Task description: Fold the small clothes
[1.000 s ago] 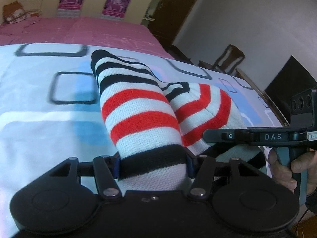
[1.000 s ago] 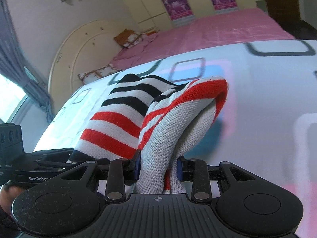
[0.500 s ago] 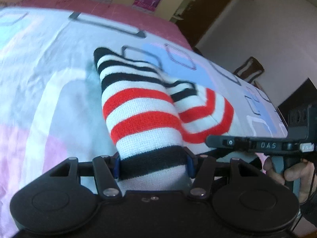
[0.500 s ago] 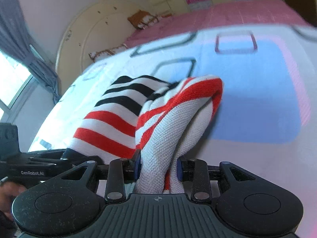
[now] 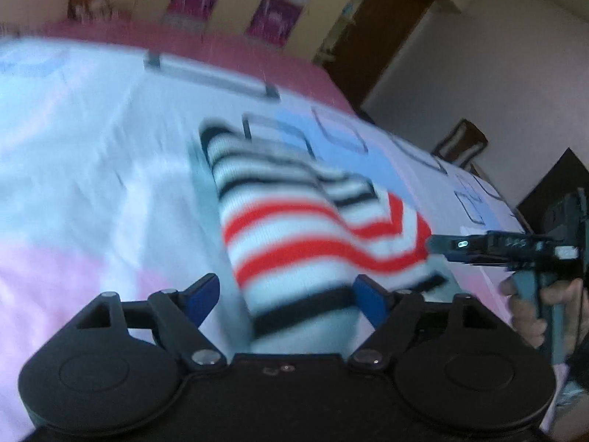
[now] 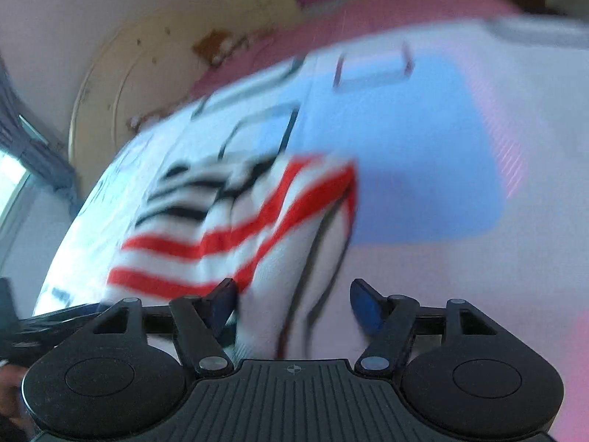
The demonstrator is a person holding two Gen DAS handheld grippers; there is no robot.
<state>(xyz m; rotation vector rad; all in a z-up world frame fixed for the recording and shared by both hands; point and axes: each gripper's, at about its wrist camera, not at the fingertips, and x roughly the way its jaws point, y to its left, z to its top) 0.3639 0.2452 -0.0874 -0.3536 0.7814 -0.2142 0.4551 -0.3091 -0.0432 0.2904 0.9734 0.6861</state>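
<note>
Left wrist view, blurred by motion: the left gripper (image 5: 285, 296) has its blue-padded fingers (image 5: 200, 296) spread wide, with the striped garment (image 5: 294, 228) lying between them; the left pad stands clear of the cloth, and whether the right pad touches it I cannot tell. The garment, white with red and black stripes, lies on the patterned bedsheet (image 5: 92, 184). At right, a hand holds the right gripper (image 5: 434, 245) beside the garment's red-striped edge.

Right wrist view, also blurred: the right gripper (image 6: 292, 302) is likewise spread apart, the striped garment (image 6: 228, 228) lying loose between and beyond the fingers on the bedsheet (image 6: 423, 169). A pink bedspread (image 6: 405, 11) and curved headboard (image 6: 121, 73) lie beyond.
</note>
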